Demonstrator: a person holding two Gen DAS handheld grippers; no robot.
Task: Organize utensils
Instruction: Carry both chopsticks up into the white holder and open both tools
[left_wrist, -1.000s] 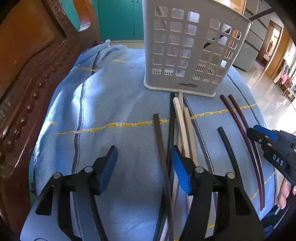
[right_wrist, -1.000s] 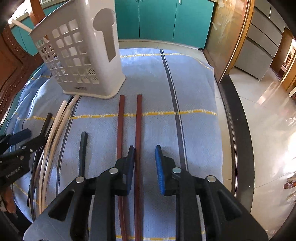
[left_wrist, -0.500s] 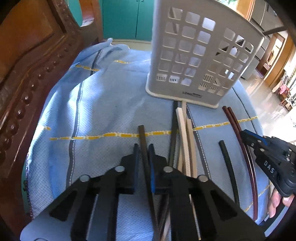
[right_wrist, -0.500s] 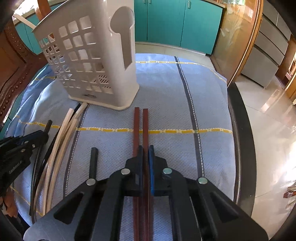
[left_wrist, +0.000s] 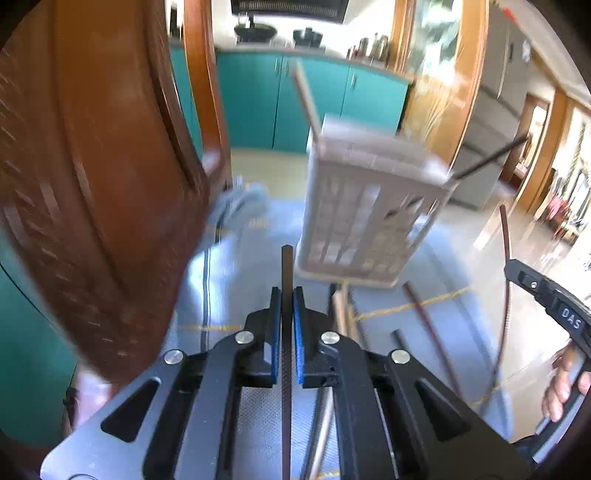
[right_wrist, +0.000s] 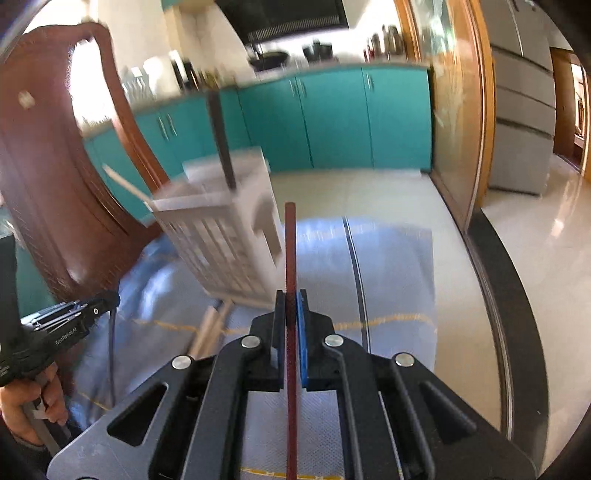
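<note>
Teal kitchen cupboards fill the back of the room, and a blue cloth with yellow stripes covers the table.

Both grippers hold a stick up in the air. The left gripper is pinched tight on a dark brown chopstick that points to 12 o'clock, toward the basket. The right gripper is pinched tight on a reddish-brown chopstick that also points to 12 o'clock.

The white plastic basket with square holes stands on the cloth, just past the left stick's tip and a bit toward 1 o'clock. From the right gripper it sits at about 11 o'clock. It looks blurry. A pale stick and a thin dark stick poke out of its top, so a few look put away already.

More work is left, I think. Pale chopsticks, another reddish-brown one and a short black one lie flat on the cloth near the basket's foot. The two held sticks are not in the basket yet.

A brown wooden chair stands at 9 o'clock from the left gripper.
</note>
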